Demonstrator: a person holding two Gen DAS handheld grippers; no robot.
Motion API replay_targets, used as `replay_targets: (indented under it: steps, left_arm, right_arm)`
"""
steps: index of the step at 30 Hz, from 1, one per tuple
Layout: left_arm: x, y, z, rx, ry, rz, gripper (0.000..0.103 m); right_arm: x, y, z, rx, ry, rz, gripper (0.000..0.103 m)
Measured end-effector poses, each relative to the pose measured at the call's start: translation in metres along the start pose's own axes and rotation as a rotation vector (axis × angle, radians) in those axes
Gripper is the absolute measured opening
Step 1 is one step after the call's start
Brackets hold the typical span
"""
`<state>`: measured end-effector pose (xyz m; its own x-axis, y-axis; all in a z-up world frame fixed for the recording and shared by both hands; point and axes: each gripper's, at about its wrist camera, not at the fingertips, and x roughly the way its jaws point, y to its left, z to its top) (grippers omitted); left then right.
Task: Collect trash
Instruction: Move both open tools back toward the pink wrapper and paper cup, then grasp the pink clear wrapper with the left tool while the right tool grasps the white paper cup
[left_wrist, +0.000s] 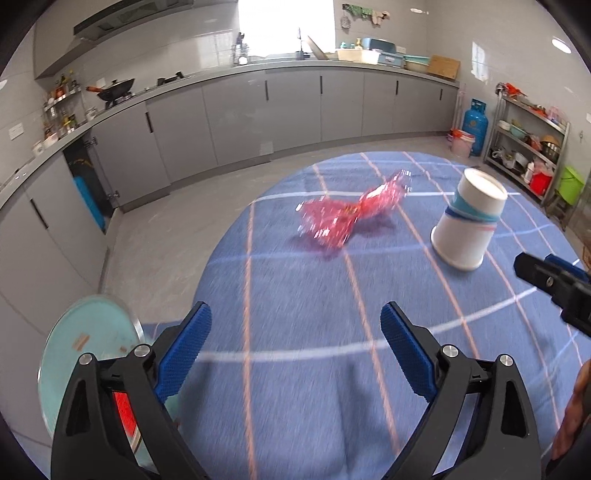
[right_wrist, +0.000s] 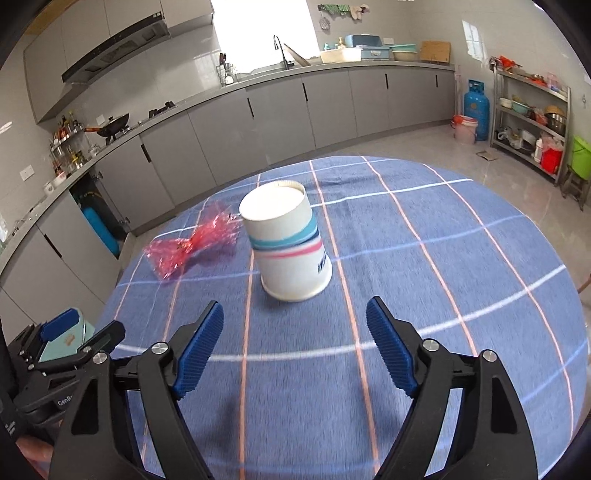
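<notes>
On the round desk with blue plaid cloth (right_wrist: 443, 258): two bits of trash, both well short of the far edge.

Near desk centre, upside-down white paper cups with teal and pink stripes (right_wrist: 286, 247), apparently a nested stack, rim down on cloth, base up, tilted with the top leaning toward the far-left edge. Long axis near vertical, slightly off. Dead ahead of right gripper (right_wrist: 295, 354), roughly centred between its blue ribbed fingers (right_wrist: 201, 350). Fingers spread wide, holding nothing, not yet around the cup, near but apart.

Toward the left edge, crumpled red cellophane wrapper twisted like a bow (right_wrist: 192, 243), lying flat on cloth. Long axis running from near-left to far-right, pinched knot in the middle. Just beside the cups in right view, contact unclear. From left view same wrapper (left_wrist: 345, 216) ahead and slightly right of left gripper (left_wrist: 295, 354), well apart; cups (left_wrist: 469, 221) further right.

Left fingers (left_wrist: 186, 347) also spread wide, empty. Right gripper tip (left_wrist: 546, 277) visible at the right margin of left view.

Judgement: right side nearer to cups, left side better lined up for wrapper. Cup grasp across the side wall, fingers square to its tilted axis; squeeze too hard and paper wall likely to buckle. Wrapper best pinched at the knot, across its long axis.

Off the left edge, below desk level, teal round bin with metal rim (left_wrist: 92, 332), likely the drop point.

Motion blur on cloth, fine detail unreliable.
</notes>
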<state>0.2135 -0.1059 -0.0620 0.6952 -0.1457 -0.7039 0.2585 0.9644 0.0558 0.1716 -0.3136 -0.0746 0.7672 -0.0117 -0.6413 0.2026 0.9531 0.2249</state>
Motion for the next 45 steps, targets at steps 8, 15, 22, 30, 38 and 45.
replay_targets:
  steps: [8, 15, 22, 30, 38, 45]
  left_arm:
    - [0.044, 0.008, 0.046, -0.053, 0.005, -0.043, 0.092]
    - [0.076, -0.005, 0.075, -0.002, 0.010, -0.026, 0.089]
    - [0.103, -0.024, 0.078, 0.032, 0.091, -0.056, 0.062]
    - [0.091, -0.049, 0.064, 0.137, 0.082, -0.078, 0.039]
    - [0.051, -0.049, 0.035, 0.119, 0.082, -0.138, 0.015]
    - [0.024, -0.042, 0.009, 0.096, 0.079, -0.121, 0.015]
  right_arm:
    - [0.031, 0.004, 0.030, -0.029, 0.010, 0.001, 0.080]
    - [0.056, 0.004, 0.047, -0.023, 0.025, 0.007, 0.081]
    - [0.064, 0.005, 0.049, -0.053, 0.017, -0.007, 0.059]
    - [0.048, 0.003, 0.046, -0.035, -0.012, 0.013, 0.058]
    - [0.006, 0.004, 0.030, -0.006, -0.051, 0.041, 0.058]
    - [-0.019, 0.003, 0.009, 0.000, -0.052, 0.038, 0.058]
